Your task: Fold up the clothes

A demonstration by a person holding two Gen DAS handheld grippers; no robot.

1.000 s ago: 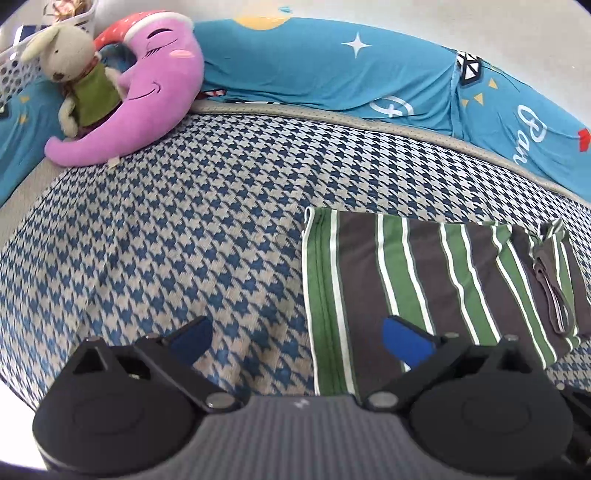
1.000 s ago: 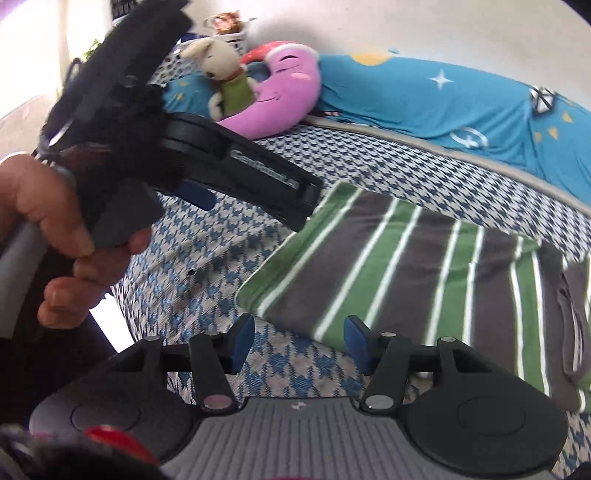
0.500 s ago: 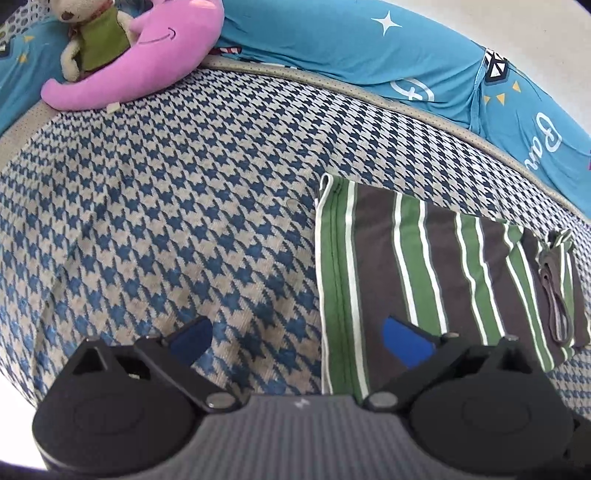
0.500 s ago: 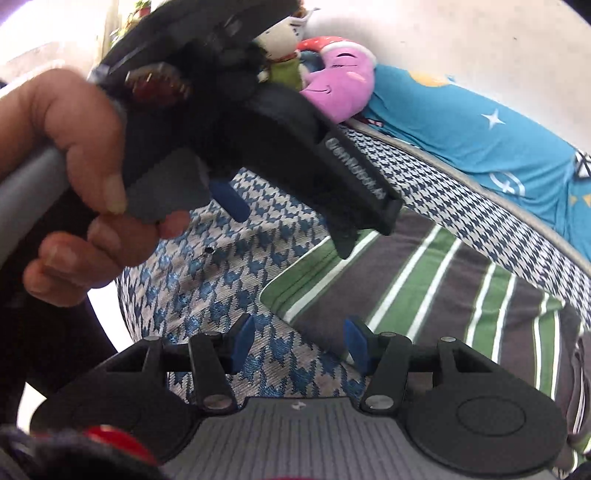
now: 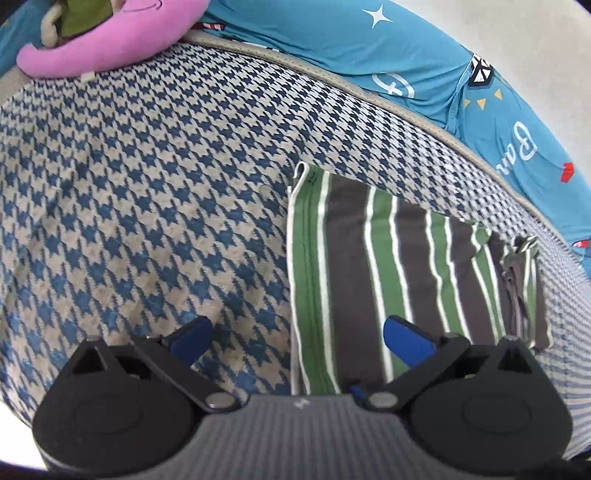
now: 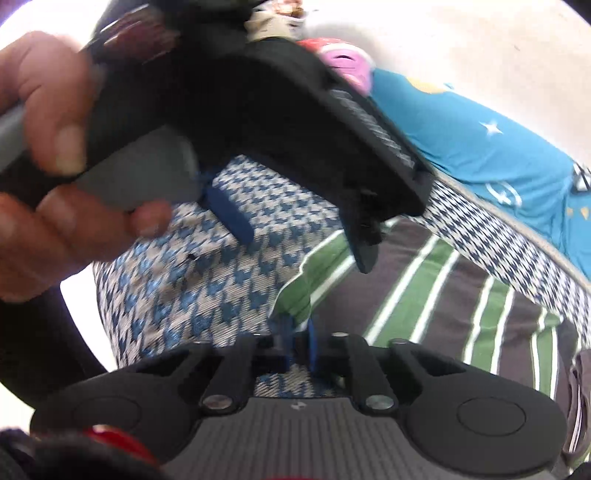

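Note:
A folded garment with green, white and dark grey stripes (image 5: pixel 388 266) lies flat on the houndstooth bed cover (image 5: pixel 147 206). My left gripper (image 5: pixel 299 339) hovers open over the garment's left hem, one finger above the cover and the other above the stripes. From the right wrist view the same garment (image 6: pixel 443 295) stretches to the right, and the left gripper (image 6: pixel 295 236), held by a hand (image 6: pixel 48 184), hangs over its corner. My right gripper (image 6: pixel 298 332) is shut, its blue pads pinched on the near green corner of the garment.
A pink moon-shaped plush (image 5: pixel 110 40) and a stuffed rabbit (image 5: pixel 62 22) sit at the back left. Blue printed bedding (image 5: pixel 369 48) runs along the far side against the wall. The bed's near edge drops off below the hand (image 6: pixel 81 306).
The right gripper's jaws have closed onto the garment's near corner. The left gripper has tilted down and come lower over the hem, still open.

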